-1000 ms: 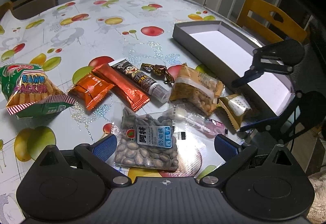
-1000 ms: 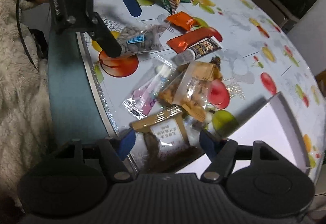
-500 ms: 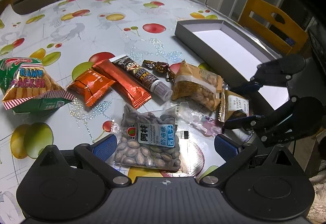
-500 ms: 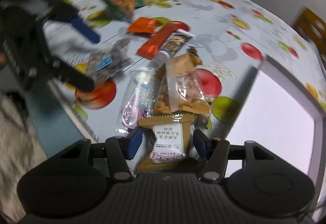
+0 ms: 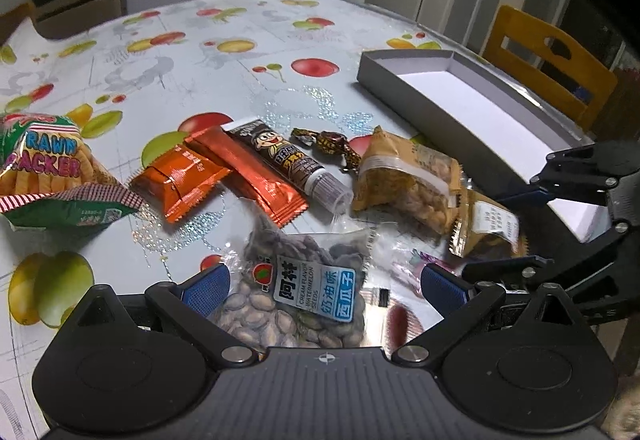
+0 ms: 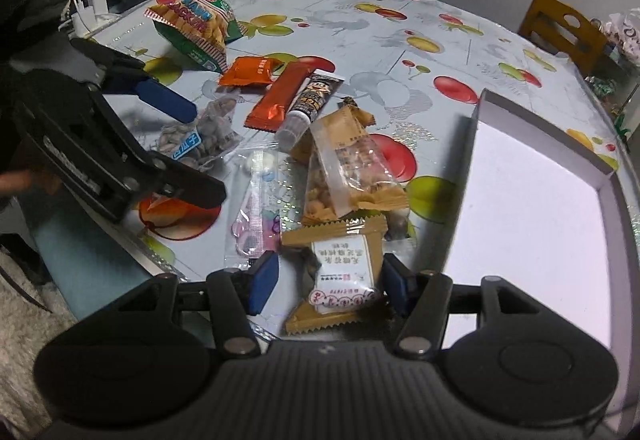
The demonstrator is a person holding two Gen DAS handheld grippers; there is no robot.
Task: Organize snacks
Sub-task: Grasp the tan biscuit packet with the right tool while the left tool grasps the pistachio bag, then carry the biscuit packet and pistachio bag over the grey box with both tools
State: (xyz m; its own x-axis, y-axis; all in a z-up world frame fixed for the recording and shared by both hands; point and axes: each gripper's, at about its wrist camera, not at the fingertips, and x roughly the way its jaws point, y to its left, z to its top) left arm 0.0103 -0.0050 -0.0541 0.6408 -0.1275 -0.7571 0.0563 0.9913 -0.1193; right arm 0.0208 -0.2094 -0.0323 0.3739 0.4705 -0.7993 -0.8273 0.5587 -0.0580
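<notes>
- The right tool (image 6: pixel 328 280) straddles the small tan packet (image 6: pixel 340 272) at the near edge of the desk (image 6: pixel 400 32); its jaws have just been closing, yet from the right wrist view a sliver of gap seems to remain at each blue pad, so I judge it open around the packet and not yet pinching.
- That packet lies just beside the grey box (image 6: pixel 540 200), which sits empty with its white floor bare; I take it as the place the snacks are meant to go, which explains starting with the nearest one.
- The left tool (image 5: pixel 320 288) hangs open over the clear bag of watermelon seeds (image 5: pixel 304 296); its pads stand apart from the bag on both sides, as if lined up for the next pick.
- The rest lie loosely fanned across the desk: a puffy prawn cracker bag (image 5: pixel 44 176), two orange foil packs (image 5: pixel 180 184), a dark tube-shaped stick (image 5: pixel 288 164), a twisted sweet (image 5: pixel 328 142), a tan-and-clear bag of nuts (image 5: pixel 408 184) and a flat clear sachet (image 6: pixel 256 208).
- Materials: crinkly foil and film with serrated seals, likely slippery and yielding under a squeeze; the box is stiff card with low straight walls; the glossy fruit-print cloth glints.
</notes>
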